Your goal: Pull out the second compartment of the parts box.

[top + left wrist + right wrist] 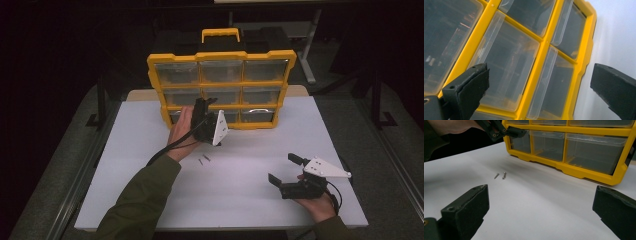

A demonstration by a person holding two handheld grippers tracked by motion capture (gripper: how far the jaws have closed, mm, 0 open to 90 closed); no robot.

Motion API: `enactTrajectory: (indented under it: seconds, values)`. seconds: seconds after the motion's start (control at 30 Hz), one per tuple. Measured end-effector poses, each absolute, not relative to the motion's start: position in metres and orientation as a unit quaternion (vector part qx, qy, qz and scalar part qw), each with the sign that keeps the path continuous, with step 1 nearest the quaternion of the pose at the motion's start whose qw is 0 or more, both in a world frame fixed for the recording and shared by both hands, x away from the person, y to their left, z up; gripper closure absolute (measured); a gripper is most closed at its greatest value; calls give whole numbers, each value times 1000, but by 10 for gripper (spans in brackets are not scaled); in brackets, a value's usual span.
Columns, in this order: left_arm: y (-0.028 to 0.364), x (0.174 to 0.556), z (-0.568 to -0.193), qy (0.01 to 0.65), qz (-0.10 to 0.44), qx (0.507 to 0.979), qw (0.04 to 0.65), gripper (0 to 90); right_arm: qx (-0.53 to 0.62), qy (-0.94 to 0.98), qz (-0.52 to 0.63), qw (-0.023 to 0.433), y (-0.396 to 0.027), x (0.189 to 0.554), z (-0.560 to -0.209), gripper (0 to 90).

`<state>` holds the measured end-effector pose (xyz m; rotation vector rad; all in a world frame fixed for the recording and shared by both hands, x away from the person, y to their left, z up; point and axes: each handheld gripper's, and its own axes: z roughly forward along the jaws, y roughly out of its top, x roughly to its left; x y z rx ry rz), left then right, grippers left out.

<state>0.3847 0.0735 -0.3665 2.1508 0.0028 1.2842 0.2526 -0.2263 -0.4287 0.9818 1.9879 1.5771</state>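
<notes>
A yellow organizer [220, 56] with clear drawers stands upright at the back of the white table [240, 190]. My left gripper [204, 106] is open right in front of its lower left drawers [509, 72], jaws wide apart with nothing between them. Two small screws [203, 159] lie on the table just in front of that hand; in the right gripper view the screws [500, 175] sit ahead to the left. My right gripper [284, 169] is open near the table's front right, holding nothing, pointed toward the organizer [574, 168].
The organizer has a yellow carry handle [220, 34] on top. Table edges run close on the right of my right hand. Dark floor and a desk frame [305, 50] lie behind the table.
</notes>
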Motion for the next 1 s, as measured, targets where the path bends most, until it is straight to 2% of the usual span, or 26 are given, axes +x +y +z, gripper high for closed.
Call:
enactTrajectory:
  seconds: [0.4,1.0]
  values:
    - [59,383,-369,-46,541,807,235,12,354,717,563,209,-227,253,-430,1]
    - [58,379,-360,-56,586,784,196,15,354,720,557,213,-228,253,-431,2]
